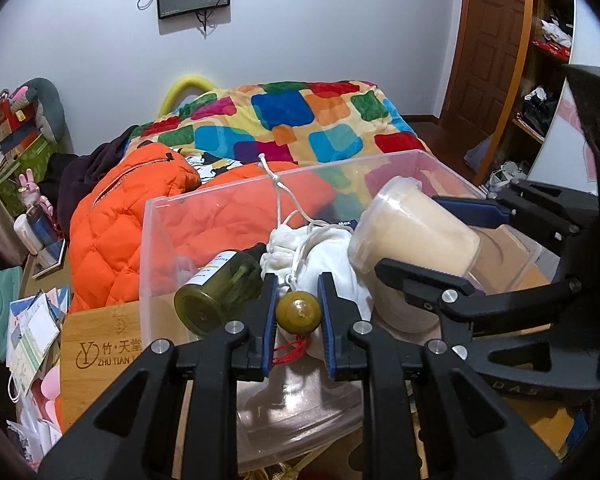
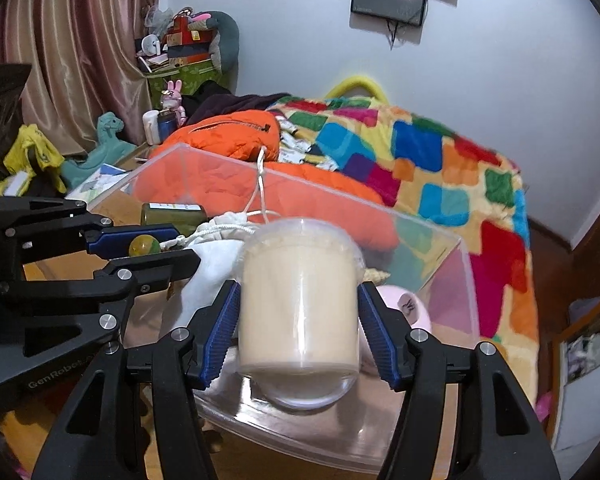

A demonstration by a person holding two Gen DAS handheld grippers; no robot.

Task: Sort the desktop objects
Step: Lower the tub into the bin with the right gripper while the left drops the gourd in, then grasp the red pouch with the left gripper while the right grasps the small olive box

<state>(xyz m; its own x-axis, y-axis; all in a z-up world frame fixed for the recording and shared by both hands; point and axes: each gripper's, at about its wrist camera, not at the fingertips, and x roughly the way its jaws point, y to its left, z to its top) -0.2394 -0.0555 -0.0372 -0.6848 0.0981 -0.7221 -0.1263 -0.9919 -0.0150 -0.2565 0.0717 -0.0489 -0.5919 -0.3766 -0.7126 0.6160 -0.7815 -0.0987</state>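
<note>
My left gripper (image 1: 298,312) is shut on a small yellow-green ball (image 1: 299,312) with a red cord, held over the clear plastic bin (image 1: 156,240). The ball also shows in the right wrist view (image 2: 144,246). My right gripper (image 2: 298,332) is shut on a cream-filled clear jar (image 2: 298,304), held over the same bin (image 2: 466,280); the jar shows tilted in the left wrist view (image 1: 412,228). Inside the bin lie a white drawstring pouch (image 1: 332,260), an olive-green bottle (image 1: 220,292) on its side, and a pink object (image 2: 408,304).
The bin stands on a bamboo desk (image 1: 100,340). Behind it is a bed with an orange jacket (image 1: 140,208) and a colourful blanket (image 1: 300,120). Clutter of papers and toys lies at left (image 1: 32,320). A wooden door (image 1: 488,40) and shelves stand at right.
</note>
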